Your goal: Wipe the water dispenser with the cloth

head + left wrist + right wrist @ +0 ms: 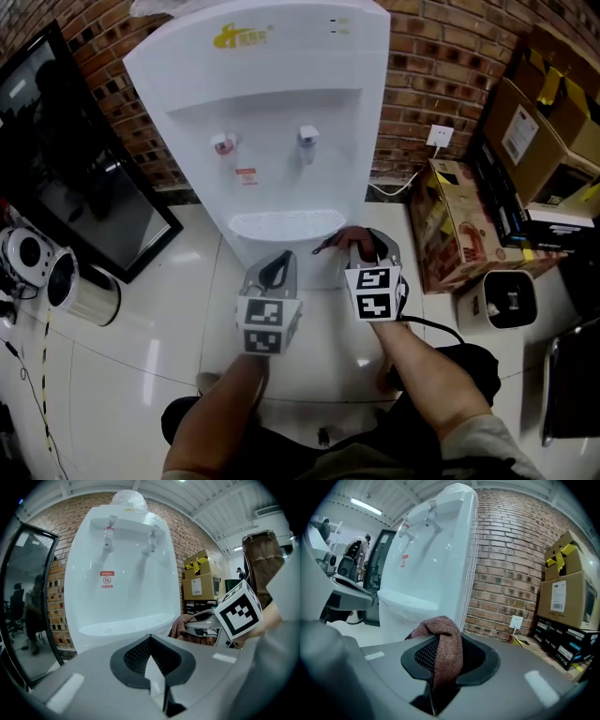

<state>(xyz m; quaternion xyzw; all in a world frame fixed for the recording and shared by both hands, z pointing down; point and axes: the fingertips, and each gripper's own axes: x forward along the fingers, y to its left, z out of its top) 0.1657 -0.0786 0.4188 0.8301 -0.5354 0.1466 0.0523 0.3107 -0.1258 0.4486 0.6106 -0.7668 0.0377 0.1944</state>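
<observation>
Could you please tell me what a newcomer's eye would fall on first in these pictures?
The tall white water dispenser against the brick wall fills the middle of the head view. Low in front of it, the right hand-held gripper is shut on a brown cloth, while the left hand-held gripper beside it holds nothing.

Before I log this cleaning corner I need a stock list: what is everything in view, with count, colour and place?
white plastic water dispenser: one, white, centre, against the brick wall
dispenser taps: two, one red, one grey-blue, on its front
brown terry cloth: one, brown, between the right gripper's jaws
cardboard boxes: several, brown, right of the dispenser
wall socket: one, white, on the brick wall, right
shiny metal canister: one, silver, floor, left
black-framed glass panel: one, dark, left
left gripper: one, grey, empty
right gripper: one, grey, shut on the cloth
</observation>
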